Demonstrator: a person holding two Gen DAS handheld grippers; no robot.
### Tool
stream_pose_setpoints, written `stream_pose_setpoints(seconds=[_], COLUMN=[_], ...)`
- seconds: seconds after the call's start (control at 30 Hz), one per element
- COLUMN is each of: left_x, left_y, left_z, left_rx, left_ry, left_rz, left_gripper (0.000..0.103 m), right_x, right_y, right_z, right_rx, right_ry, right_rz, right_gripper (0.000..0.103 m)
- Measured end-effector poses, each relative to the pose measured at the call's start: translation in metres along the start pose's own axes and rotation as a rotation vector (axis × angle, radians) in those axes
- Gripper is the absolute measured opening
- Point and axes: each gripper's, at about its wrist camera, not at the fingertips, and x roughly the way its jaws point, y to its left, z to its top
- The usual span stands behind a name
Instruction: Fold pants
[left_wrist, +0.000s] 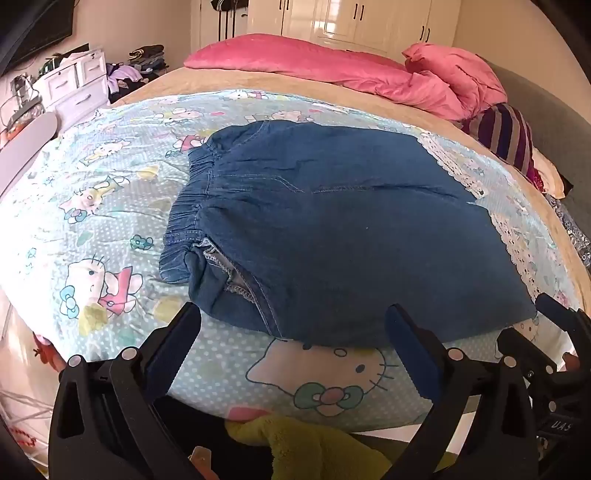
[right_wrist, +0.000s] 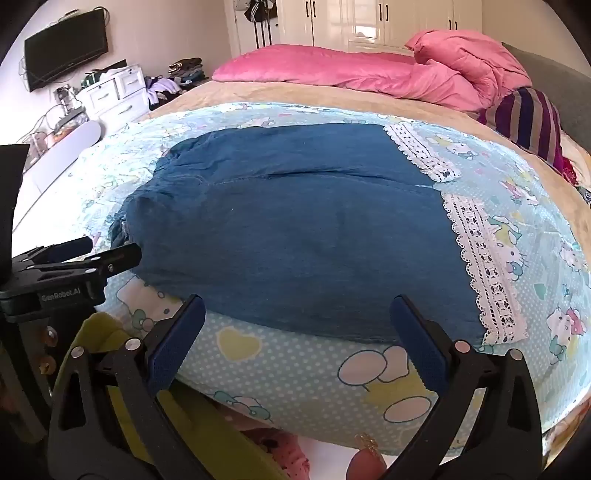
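Blue denim pants (left_wrist: 332, 236) lie folded lengthwise on a light blue cartoon-print sheet (left_wrist: 110, 206). The elastic waistband (left_wrist: 184, 221) is at the left and the white lace leg hems (right_wrist: 480, 266) are at the right. My left gripper (left_wrist: 291, 325) is open and empty, just short of the near edge by the waist end. My right gripper (right_wrist: 297, 314) is open and empty at the near edge of the pants (right_wrist: 295, 236), toward the hem end. The left gripper shows at the left of the right wrist view (right_wrist: 107, 251); the right gripper shows at the right edge of the left wrist view (left_wrist: 561, 314).
A pink quilt (left_wrist: 332, 66) and a striped cushion (left_wrist: 509, 136) lie at the far side of the bed. A white dresser (left_wrist: 74, 85) and a wall TV (right_wrist: 66, 48) stand at the left. Yellow-green cloth (left_wrist: 314, 443) lies below the bed's near edge.
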Motion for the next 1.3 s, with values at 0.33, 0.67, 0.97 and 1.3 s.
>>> stream_pose_setpoints(seconds=[0.33,0.67,0.97,1.3], left_x=[-0.002,-0.004,-0.006,-0.008], left_y=[0.002,-0.003,-0.004,-0.005], left_z=[-0.004,-0.003,-0.003,-0.003], left_rx=[-0.001,0.011,0.015,0.016], left_ry=[0.001,0.006,0.001,-0.002], left_rz=[0.007,0.012,0.017,0.023], left_gripper=[0.099,0.099,0.099,0.099], right_x=[-0.005,-0.006,-0.007,-0.006], right_y=[-0.002,0.000,0.000,0.001], right_z=[0.001,0.003,0.004,0.004], right_rx=[-0.002,-0.013,-0.014,-0.017], right_ry=[-0.012,-0.026,-0.029,-0.022], right_rz=[-0.003,-0.029,-0.035,-0.035], right_gripper=[0.095,0.095,0.095,0.095])
